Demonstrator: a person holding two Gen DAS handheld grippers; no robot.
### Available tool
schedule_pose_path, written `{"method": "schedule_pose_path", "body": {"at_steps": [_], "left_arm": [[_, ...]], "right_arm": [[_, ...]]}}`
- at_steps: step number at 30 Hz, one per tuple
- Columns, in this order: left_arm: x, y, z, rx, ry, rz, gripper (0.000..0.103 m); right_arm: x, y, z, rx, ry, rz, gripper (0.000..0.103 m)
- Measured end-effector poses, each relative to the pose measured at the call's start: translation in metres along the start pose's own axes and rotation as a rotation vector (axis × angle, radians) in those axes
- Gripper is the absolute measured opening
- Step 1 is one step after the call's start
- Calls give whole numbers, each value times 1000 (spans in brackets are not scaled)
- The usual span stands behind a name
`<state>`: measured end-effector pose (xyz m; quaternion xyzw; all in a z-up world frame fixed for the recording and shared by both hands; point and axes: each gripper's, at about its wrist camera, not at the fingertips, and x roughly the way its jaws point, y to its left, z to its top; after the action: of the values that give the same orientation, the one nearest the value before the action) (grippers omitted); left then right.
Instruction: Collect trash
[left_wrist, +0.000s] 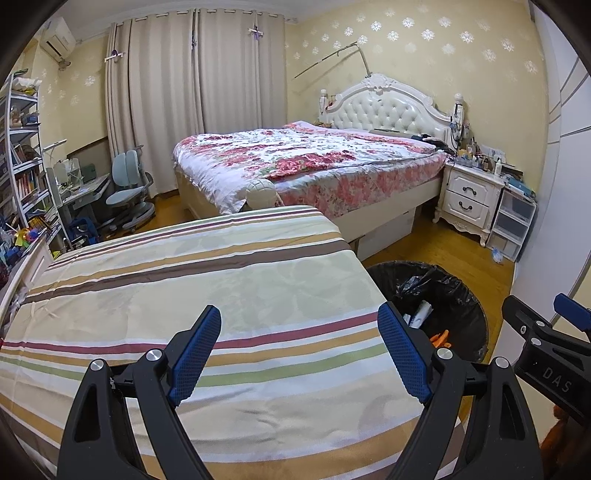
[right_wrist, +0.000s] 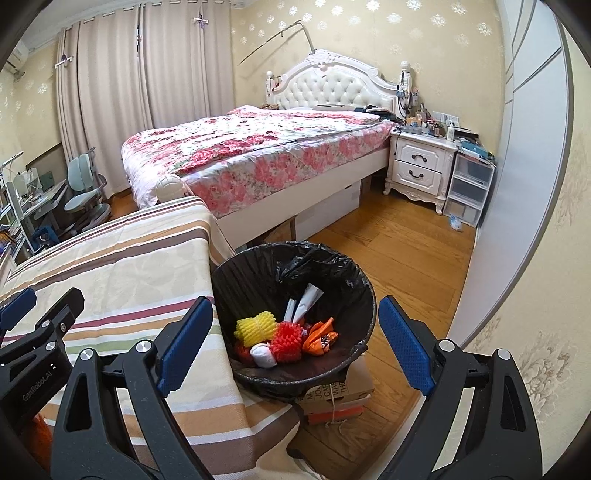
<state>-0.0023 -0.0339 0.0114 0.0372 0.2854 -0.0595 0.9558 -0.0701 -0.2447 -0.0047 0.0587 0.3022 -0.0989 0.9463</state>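
Observation:
A round bin lined with a black bag (right_wrist: 354, 291) stands on the floor beside the striped cloth surface (right_wrist: 122, 280). Inside lie a yellow foam net (right_wrist: 255, 325), a red foam net (right_wrist: 289, 341), an orange wrapper (right_wrist: 319, 338), a white wad (right_wrist: 263, 355) and white paper (right_wrist: 308, 299). My right gripper (right_wrist: 295, 343) hangs open above the bin with nothing between its fingers. My left gripper (left_wrist: 299, 350) is open and empty over the striped cloth (left_wrist: 221, 280); the bin (left_wrist: 461, 295) shows to its right. Each gripper appears at the edge of the other's view.
A cardboard box tied with string (right_wrist: 340, 398) sits under the bin. Behind stand a floral bed (right_wrist: 258, 155), a white nightstand (right_wrist: 421, 166) and plastic drawers (right_wrist: 467, 192). A desk with a chair (left_wrist: 129, 192) and a bookshelf (left_wrist: 26, 158) are at left. A small crumpled scrap (right_wrist: 455, 222) lies by the drawers.

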Motion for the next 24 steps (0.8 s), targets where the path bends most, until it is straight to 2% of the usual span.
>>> {"method": "schedule_pose_path", "body": {"at_steps": [24], "left_arm": [[-3,0,-1,2,-4,-1,84]], "right_arm": [[0,1,-1,-2,4,-2,89]]}}
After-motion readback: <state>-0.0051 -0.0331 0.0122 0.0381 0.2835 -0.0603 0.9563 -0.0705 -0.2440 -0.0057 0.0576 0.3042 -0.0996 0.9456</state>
